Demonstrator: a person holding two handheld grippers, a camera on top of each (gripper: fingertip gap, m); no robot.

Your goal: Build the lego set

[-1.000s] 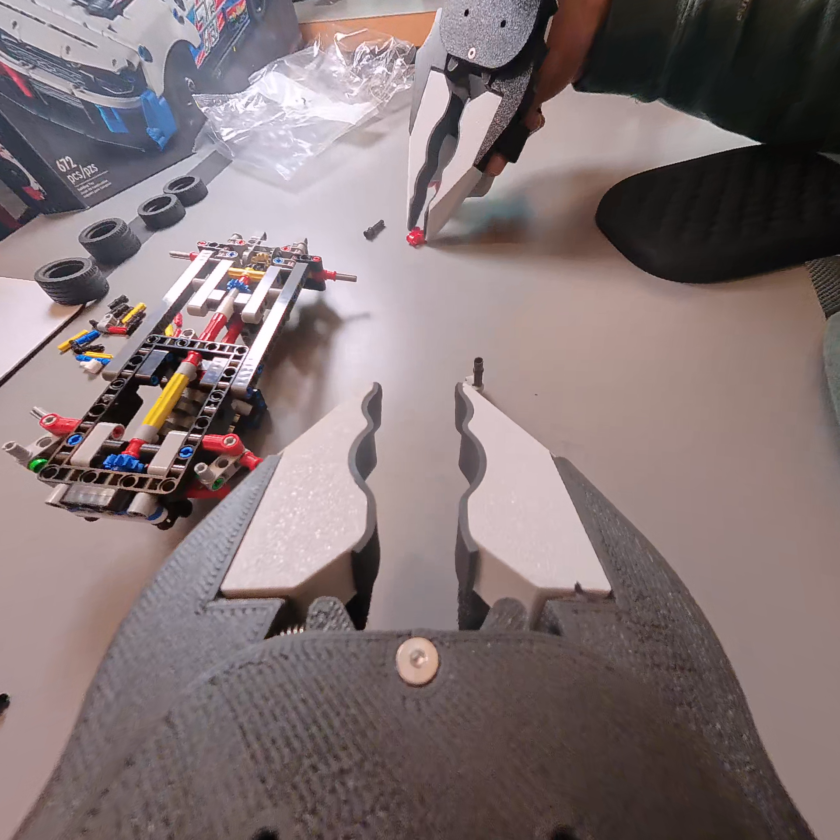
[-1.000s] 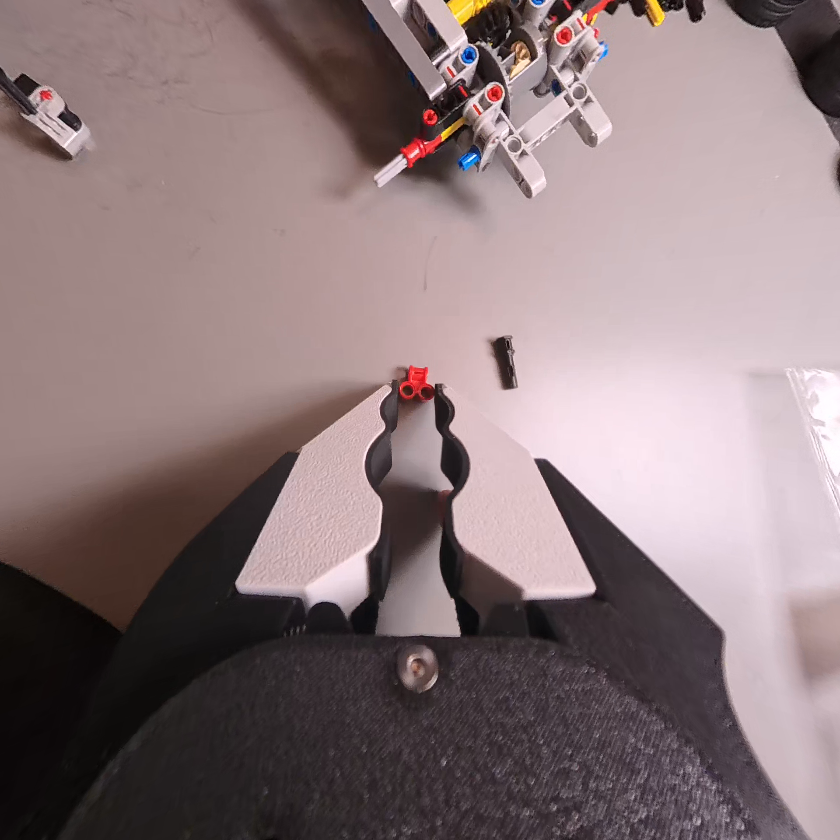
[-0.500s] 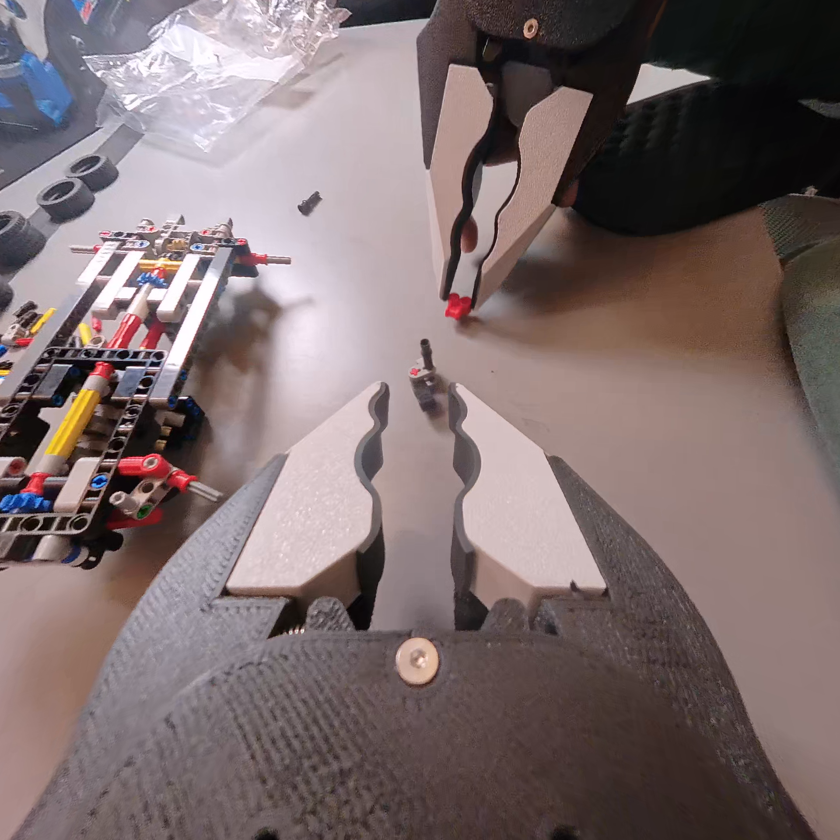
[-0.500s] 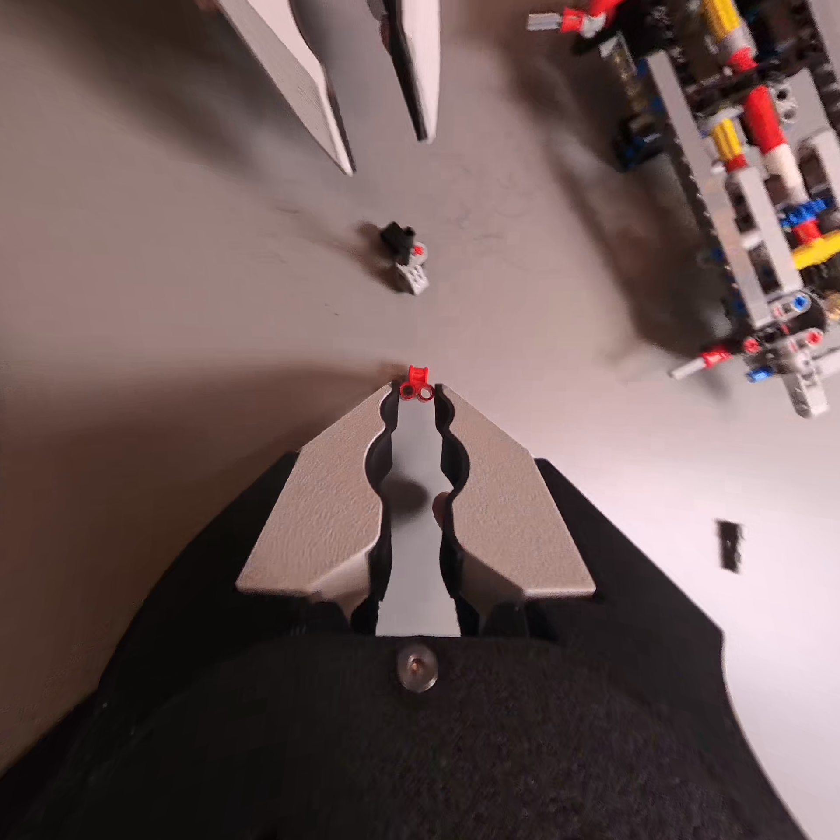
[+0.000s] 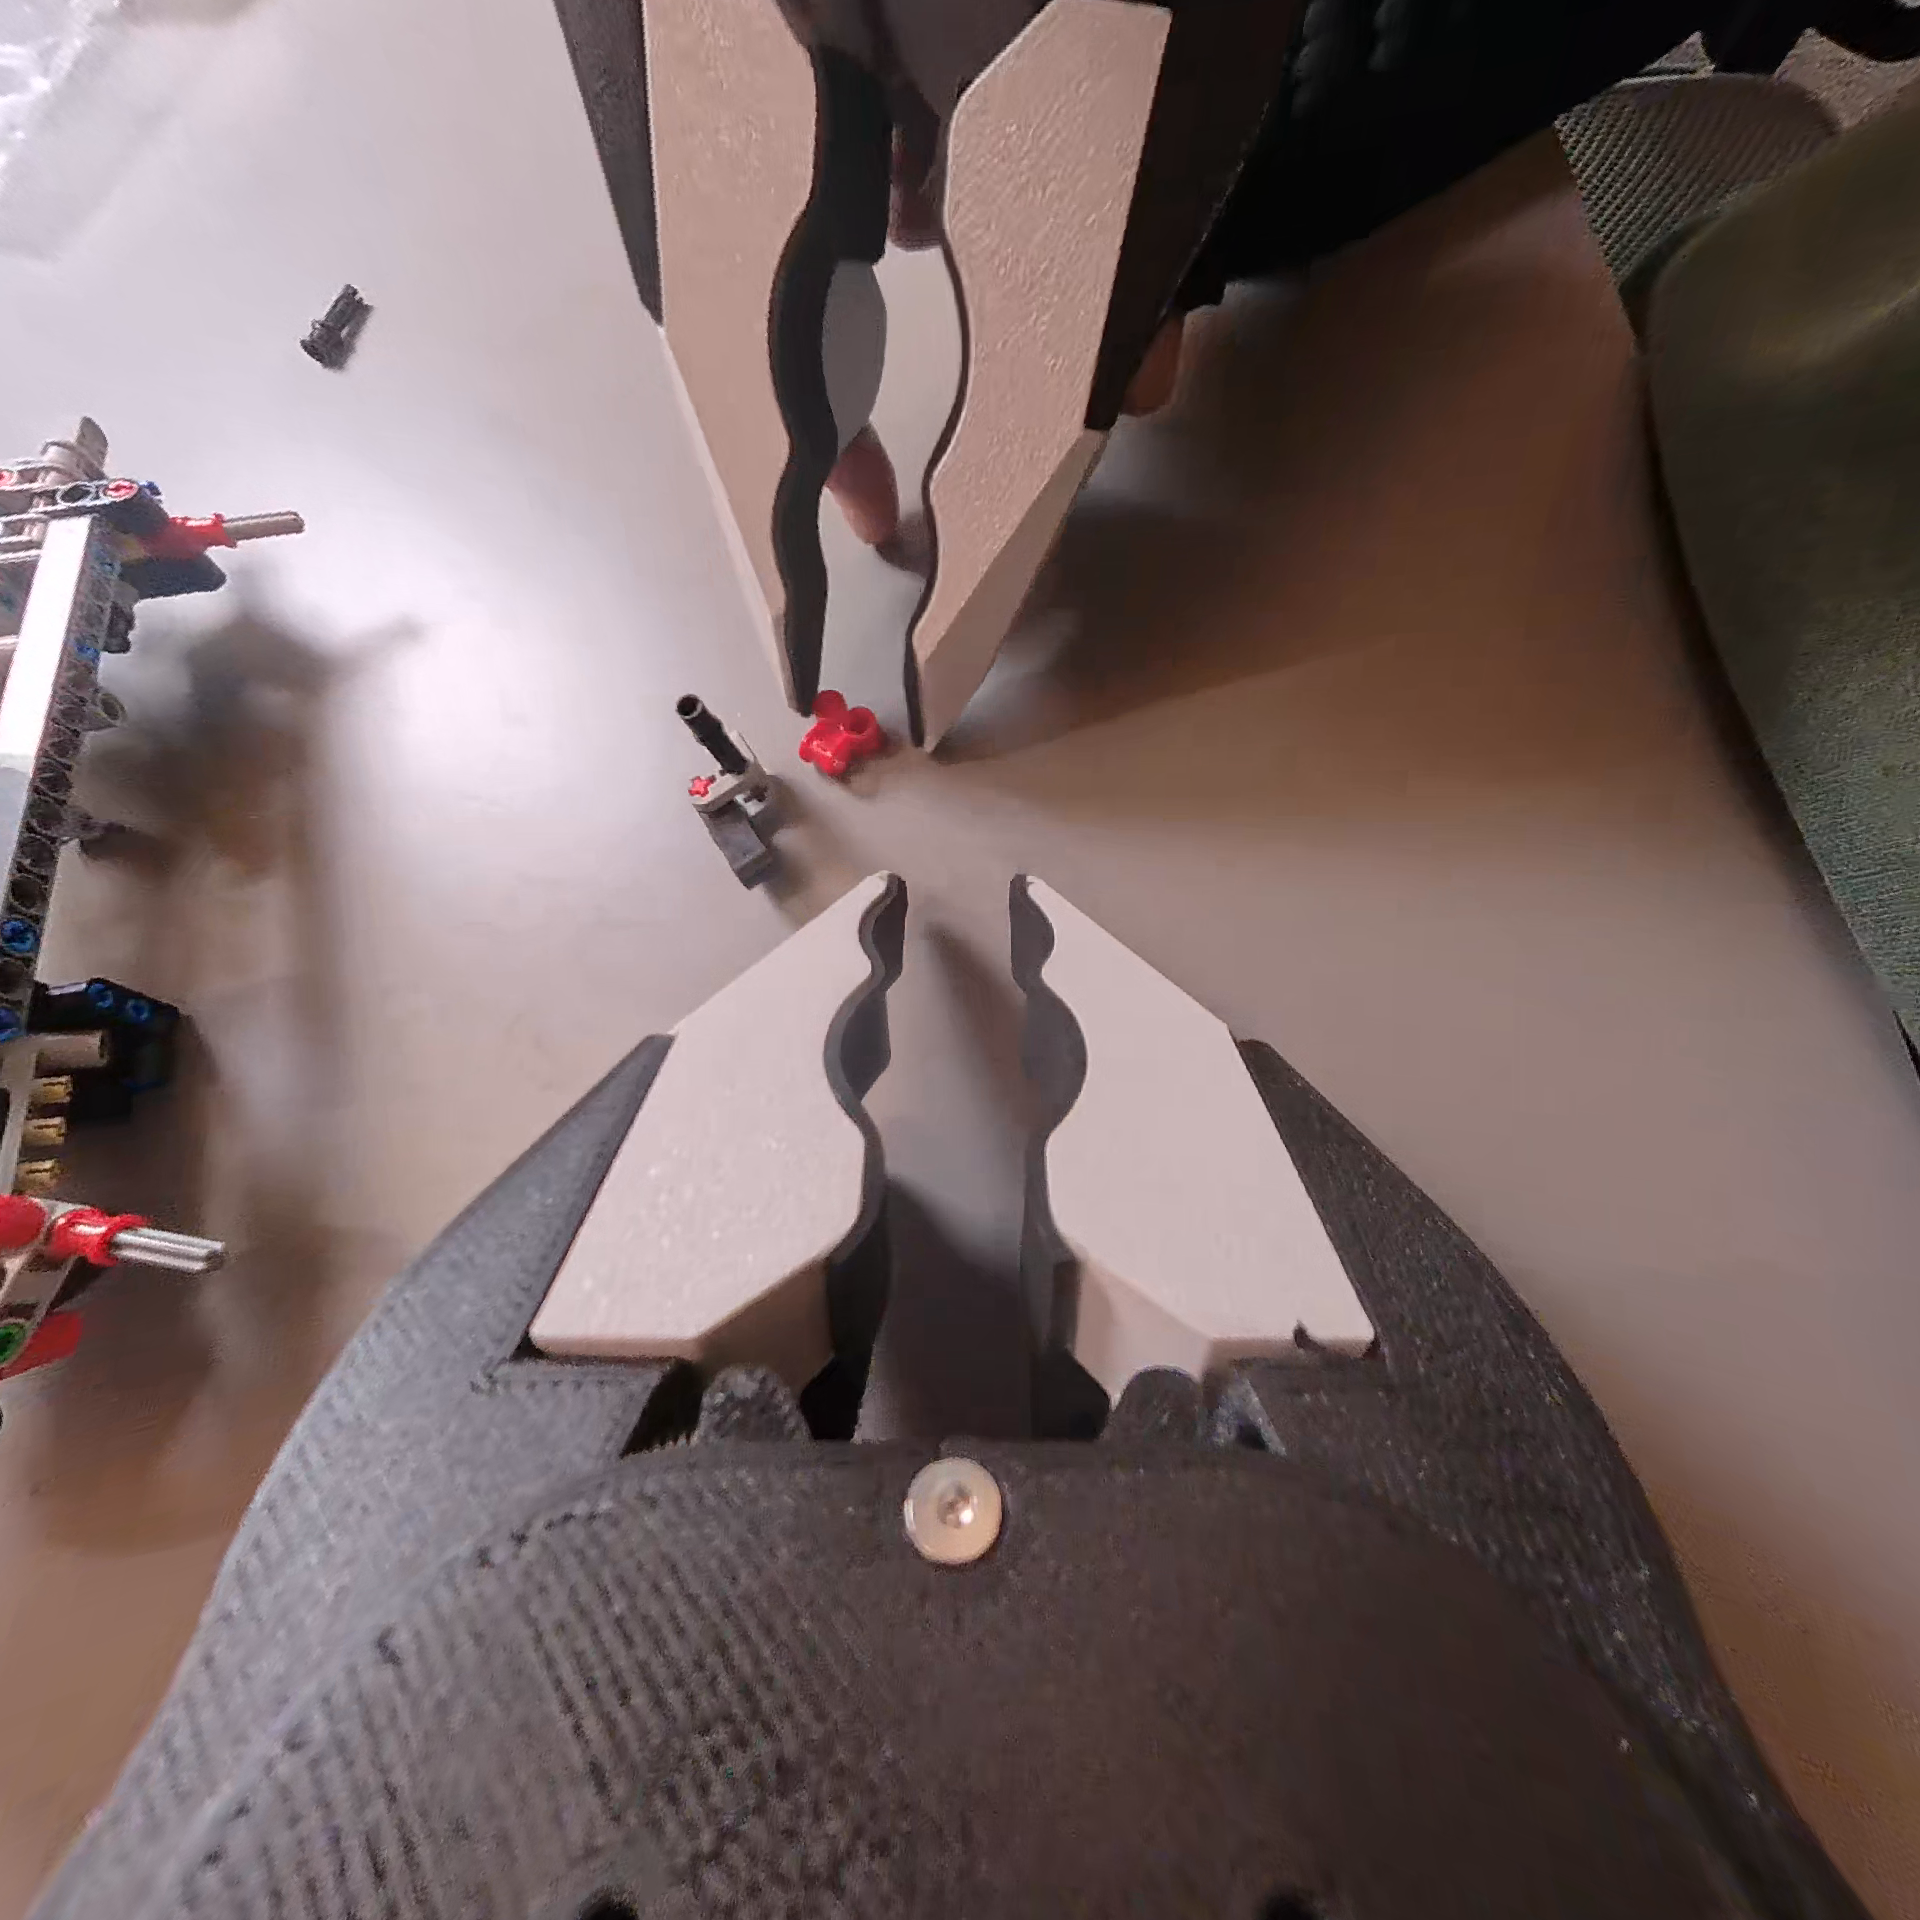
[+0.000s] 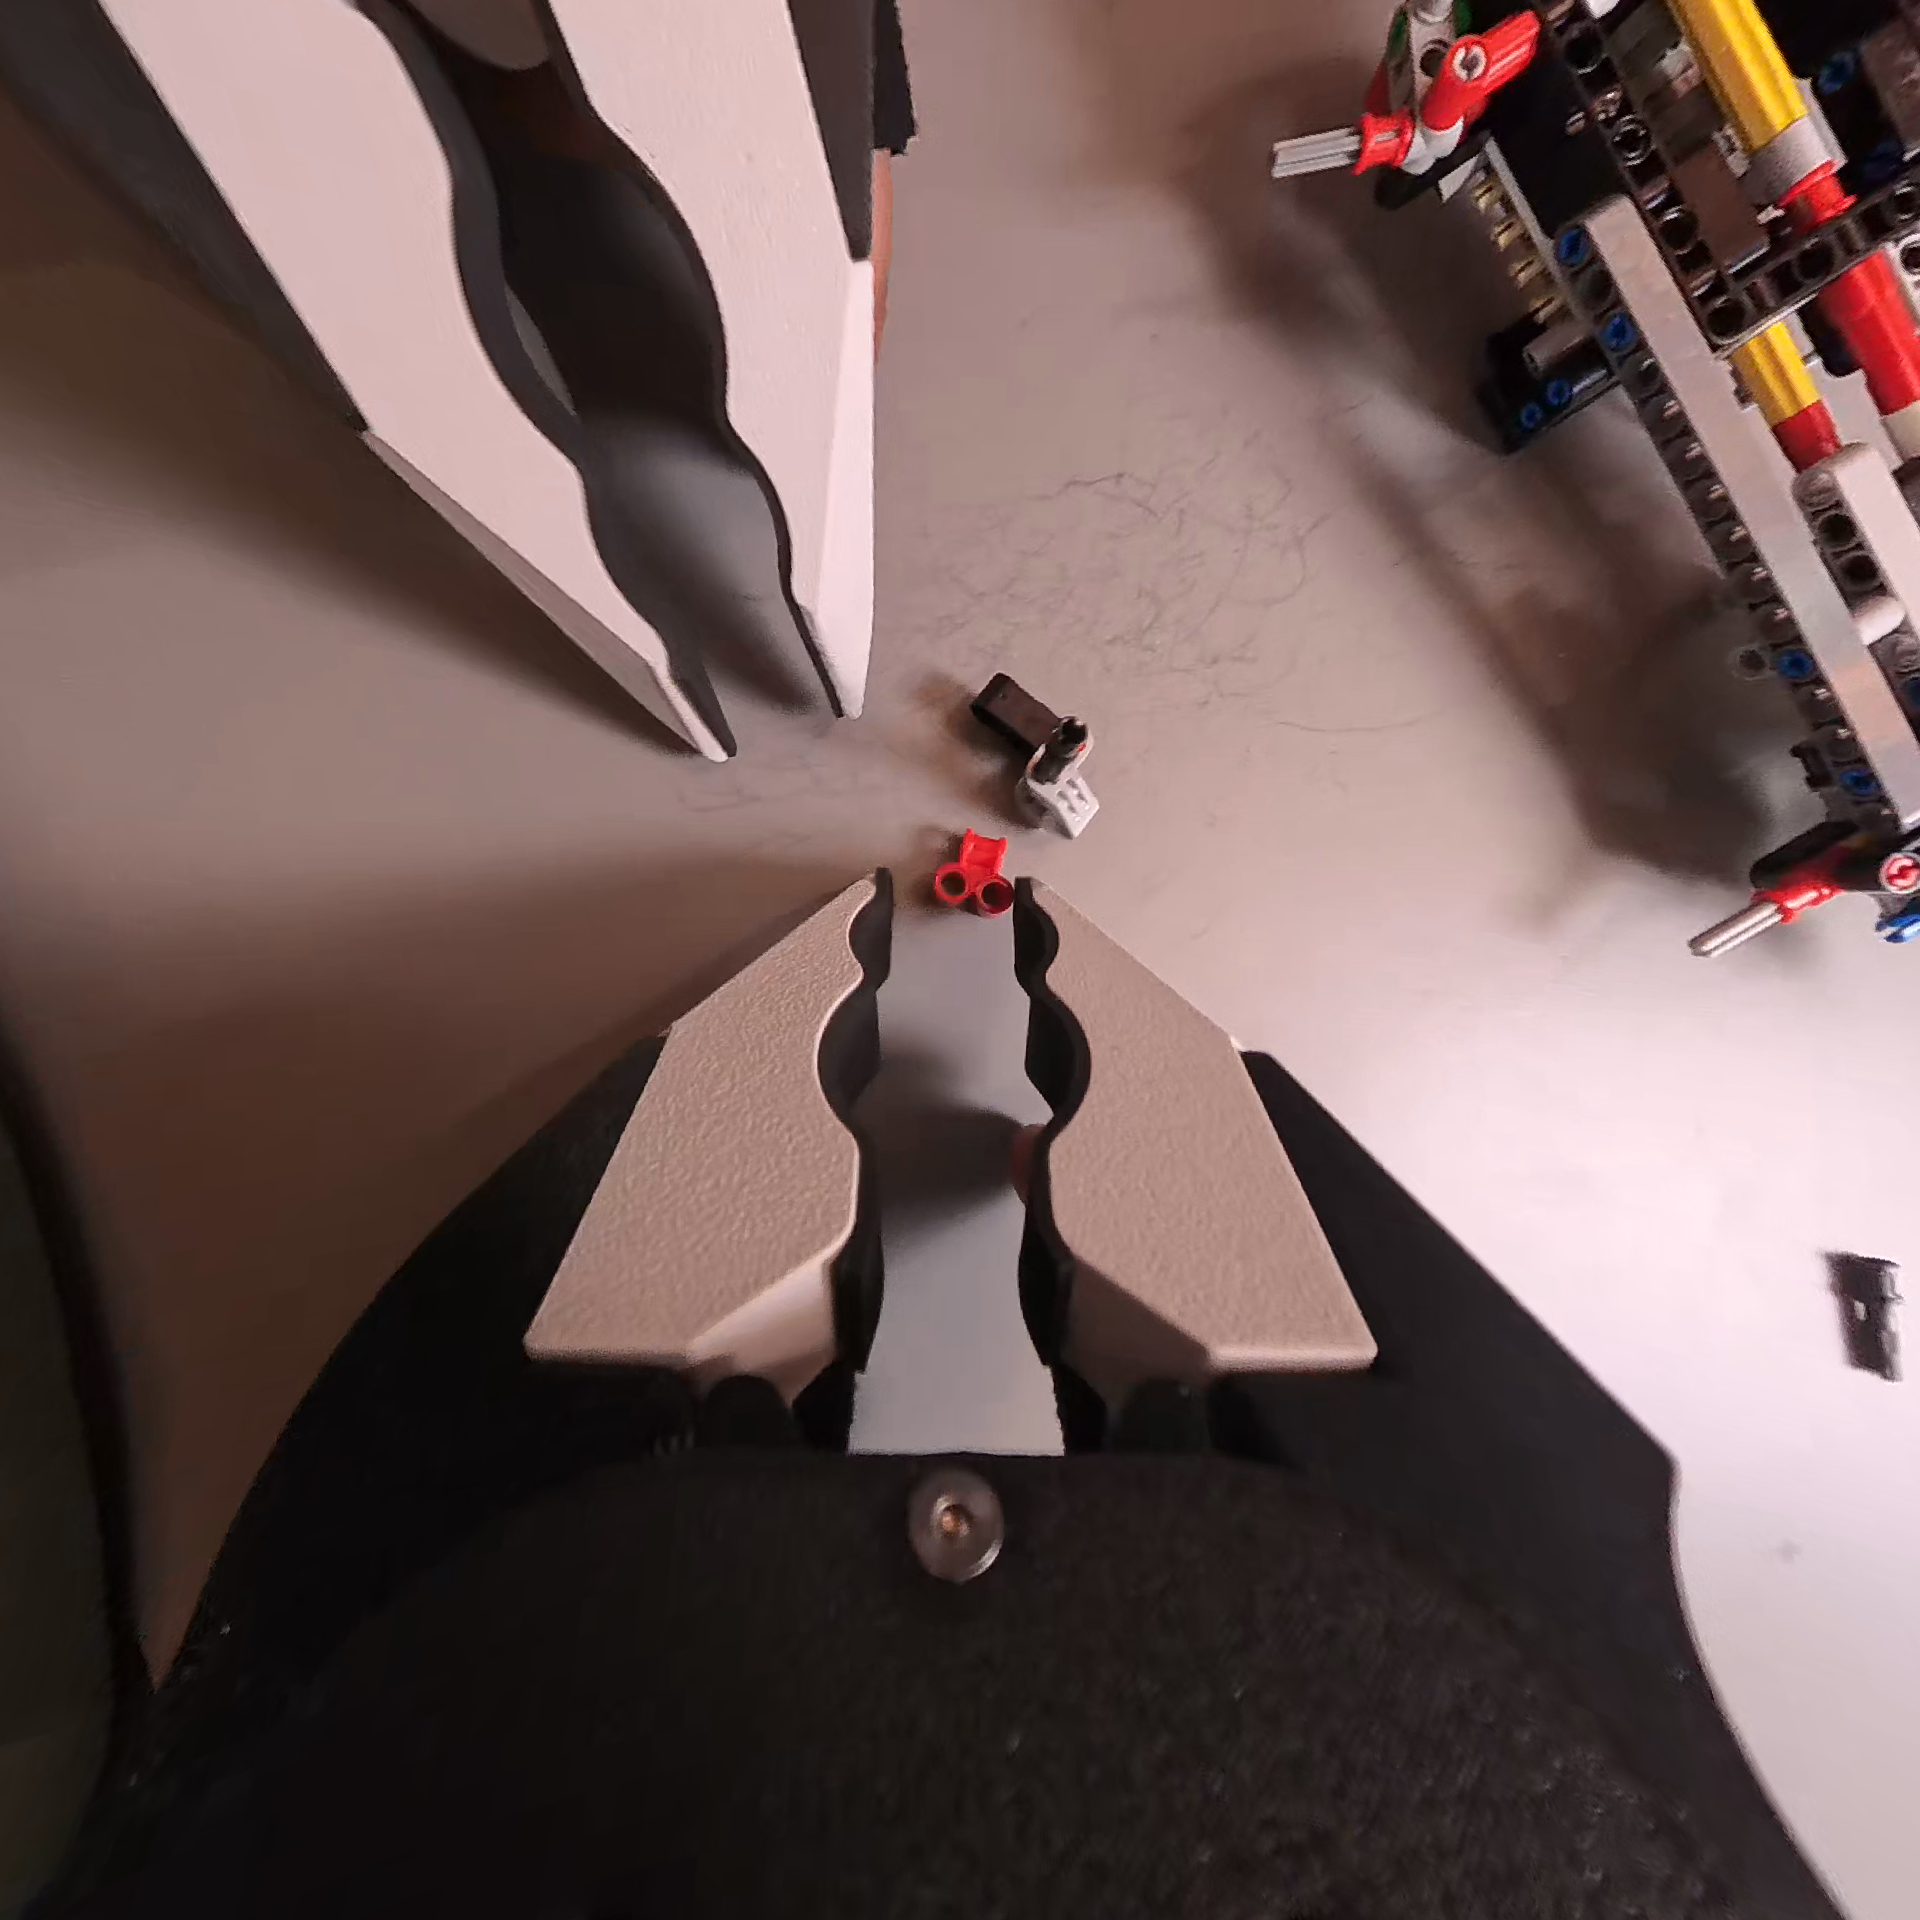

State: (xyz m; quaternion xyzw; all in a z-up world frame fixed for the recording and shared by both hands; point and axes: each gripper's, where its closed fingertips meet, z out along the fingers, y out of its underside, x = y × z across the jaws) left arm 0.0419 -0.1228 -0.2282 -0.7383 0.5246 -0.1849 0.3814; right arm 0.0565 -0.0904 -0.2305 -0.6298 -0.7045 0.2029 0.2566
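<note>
**Q:** What do the two tools hold?

**A:** Nothing, as far as I can tell; I run both from afar. My right tool (image 6: 951, 899) has its fingers parted narrowly; the small red connector (image 6: 971, 878) lies on the grey table (image 6: 1195, 1091) just ahead of the tips, in the mouth of the gap, and I see a sliver of daylight on either side, so I judge it free, not pinched. My left tool (image 5: 951, 894) faces it tip to tip, fingers likewise narrowly apart and empty.

**Q:** What else lies near?

**A:** Just beside the red connector (image 5: 840, 736) sits a little grey and black sub-assembly (image 5: 732, 800) with a black pin standing out of it; a loose black pin (image 5: 335, 324) lies well apart; the long chassis (image 6: 1745, 364) stretches along the table edge of view, with yellow and red shafts, grey beams and blue pins.

**Q:** How far along is the build?

**A:** Partway, I judge; the chassis frame is together; no body panels or wheels show on it in these views. The red connector and the small sub-assembly are not yet joined; that looks like the step in hand.
</note>
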